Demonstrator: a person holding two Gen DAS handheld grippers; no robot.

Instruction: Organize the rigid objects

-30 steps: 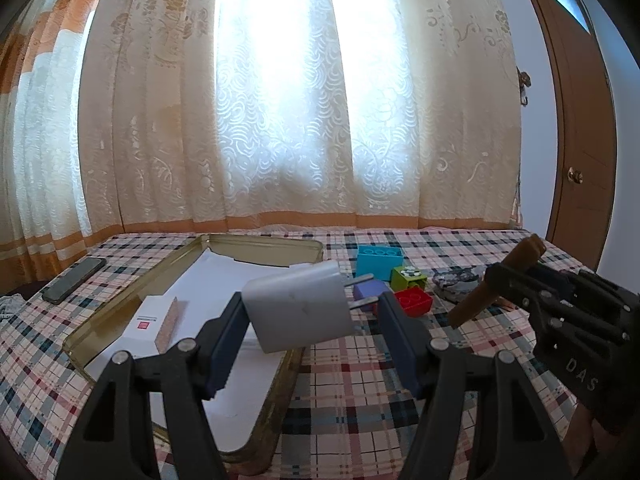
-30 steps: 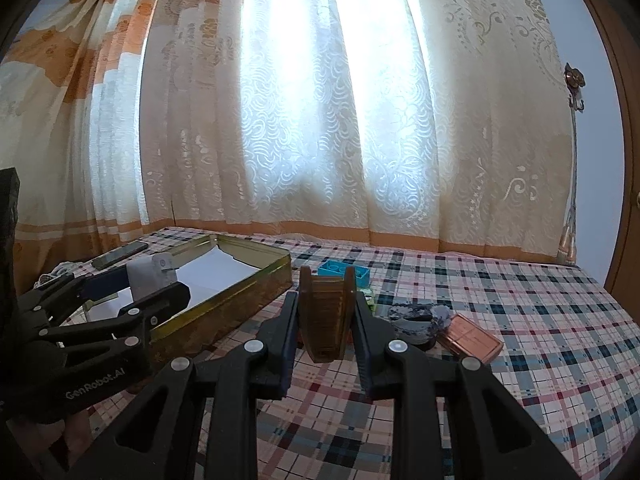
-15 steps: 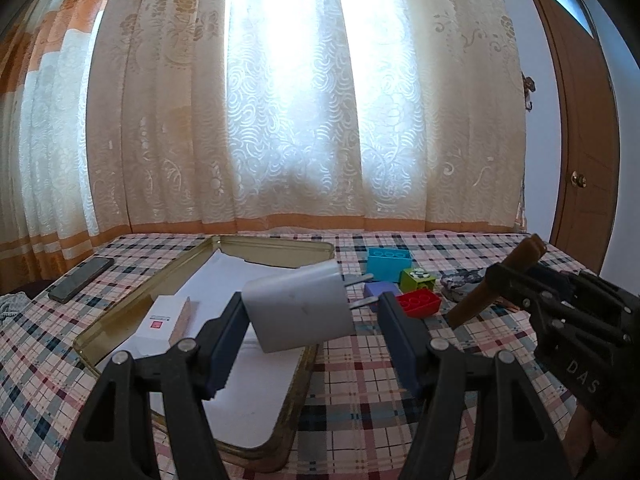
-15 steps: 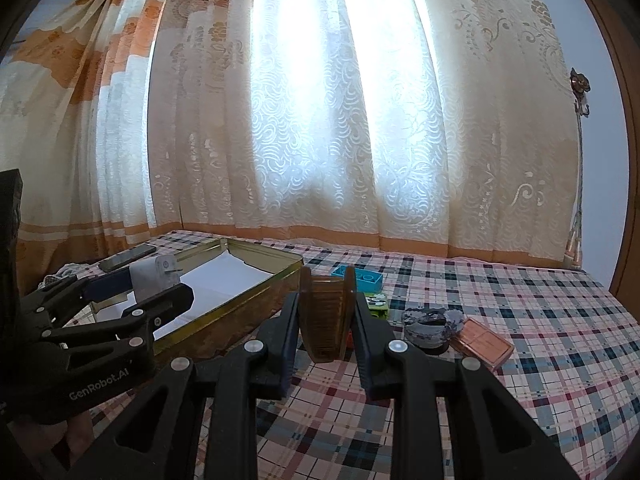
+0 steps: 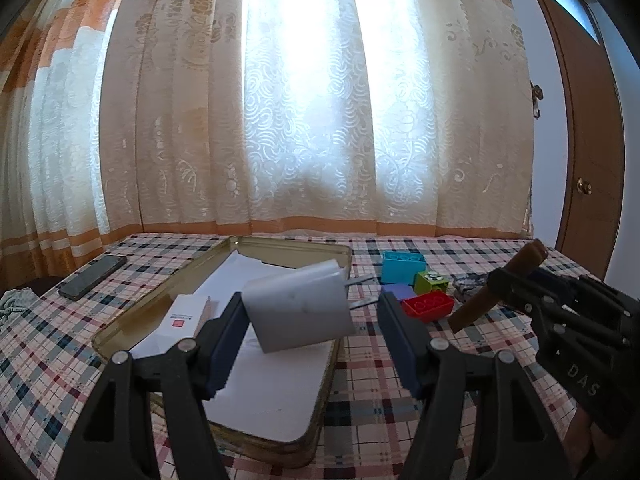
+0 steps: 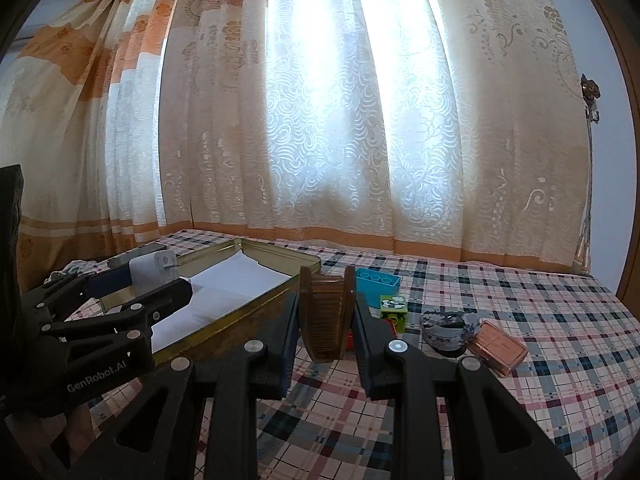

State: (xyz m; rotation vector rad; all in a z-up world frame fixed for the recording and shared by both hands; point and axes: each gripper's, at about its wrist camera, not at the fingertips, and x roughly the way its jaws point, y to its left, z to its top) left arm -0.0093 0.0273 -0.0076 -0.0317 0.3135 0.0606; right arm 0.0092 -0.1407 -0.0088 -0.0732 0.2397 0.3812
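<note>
My left gripper (image 5: 310, 308) is shut on a white charger (image 5: 296, 312) with metal prongs and holds it tilted in the air over the gold metal tray (image 5: 288, 246). The tray is lined with white paper and holds a small white box (image 5: 186, 312). In the right wrist view the same charger (image 6: 150, 272) sits between the left gripper's fingers (image 6: 172, 292) at the far left. My right gripper (image 6: 326, 312) is shut on a brown wooden comb (image 6: 326, 316), held upright above the checked cloth. The comb (image 5: 492, 296) also shows at the right of the left wrist view.
Toy blocks lie right of the tray: blue (image 5: 402, 266), green (image 5: 430, 282), purple (image 5: 398, 292) and red (image 5: 428, 306). A dark patterned dish (image 6: 448, 326) and a copper case (image 6: 496, 348) lie further right. A phone (image 5: 92, 276) lies left of the tray. Curtains hang behind; a door (image 5: 584, 160) is at the right.
</note>
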